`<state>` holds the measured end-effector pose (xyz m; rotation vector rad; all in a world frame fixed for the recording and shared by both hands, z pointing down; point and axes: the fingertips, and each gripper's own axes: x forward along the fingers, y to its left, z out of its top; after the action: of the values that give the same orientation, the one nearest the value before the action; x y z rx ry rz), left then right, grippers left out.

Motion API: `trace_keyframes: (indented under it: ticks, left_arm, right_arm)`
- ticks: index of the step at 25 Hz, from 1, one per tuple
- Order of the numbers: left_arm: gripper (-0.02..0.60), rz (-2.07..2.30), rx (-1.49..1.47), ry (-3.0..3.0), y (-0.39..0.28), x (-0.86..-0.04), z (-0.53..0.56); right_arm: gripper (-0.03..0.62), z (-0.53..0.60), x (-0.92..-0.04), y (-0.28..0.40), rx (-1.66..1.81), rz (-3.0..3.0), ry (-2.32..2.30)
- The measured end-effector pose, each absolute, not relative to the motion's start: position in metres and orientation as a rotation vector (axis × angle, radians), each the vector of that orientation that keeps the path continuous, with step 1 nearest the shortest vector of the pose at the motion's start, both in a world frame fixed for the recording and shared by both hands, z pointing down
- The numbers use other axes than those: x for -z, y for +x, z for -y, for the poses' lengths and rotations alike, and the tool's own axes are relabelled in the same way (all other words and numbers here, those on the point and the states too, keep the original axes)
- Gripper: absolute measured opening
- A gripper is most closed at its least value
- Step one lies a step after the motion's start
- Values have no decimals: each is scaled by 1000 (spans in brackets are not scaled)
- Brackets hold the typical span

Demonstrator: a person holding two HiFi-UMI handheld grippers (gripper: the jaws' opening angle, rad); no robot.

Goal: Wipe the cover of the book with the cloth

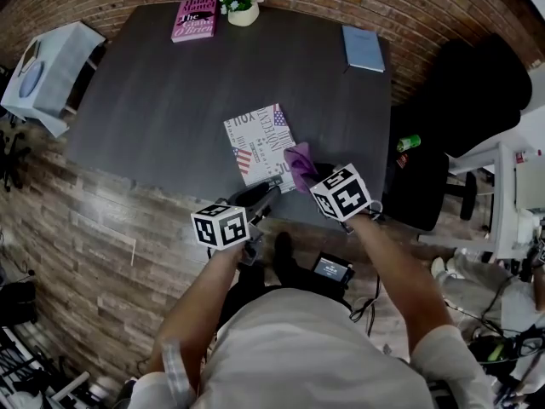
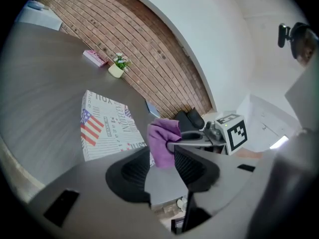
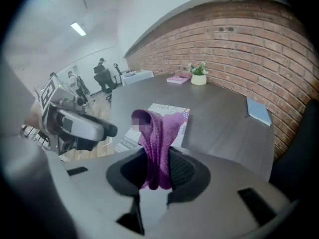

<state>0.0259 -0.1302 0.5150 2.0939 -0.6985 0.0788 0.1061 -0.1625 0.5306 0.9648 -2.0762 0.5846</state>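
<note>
Right gripper view shows the right gripper (image 3: 157, 156) with its fingers (image 3: 183, 171) closed on a folded purple terry cloth (image 3: 159, 131), at the near right corner of the flat book with a newsprint-and-flag cover (image 1: 258, 139). The left gripper (image 2: 159, 157) has its fingers (image 2: 130, 172) apart and empty, beside the cloth. The book lies on the dark grey table (image 1: 162, 92).

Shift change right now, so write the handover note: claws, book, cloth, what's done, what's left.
Left claw: open, empty, just short of the book's near edge.
Right claw: shut on the purple cloth, which hangs bunched by the book's near right corner.
Book: flat on the dark table, flag-print cover up.
Done: cloth is in hand; any wiping so far does not show.
Left: wipe the cover, perhaps steadying the book with the left claw.
</note>
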Motion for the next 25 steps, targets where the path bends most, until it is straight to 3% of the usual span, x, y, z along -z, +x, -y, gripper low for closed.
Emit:
trace_keyframes:
  ticks: [14, 25]
  left_arm:
    - [199, 666, 90, 2026, 18, -500, 125]
    - [245, 699, 180, 1970, -9, -501, 130]
  right_arm:
    - [104, 137, -523, 22, -196, 2149, 785]
    - [172, 115, -510, -16, -86, 2278, 663]
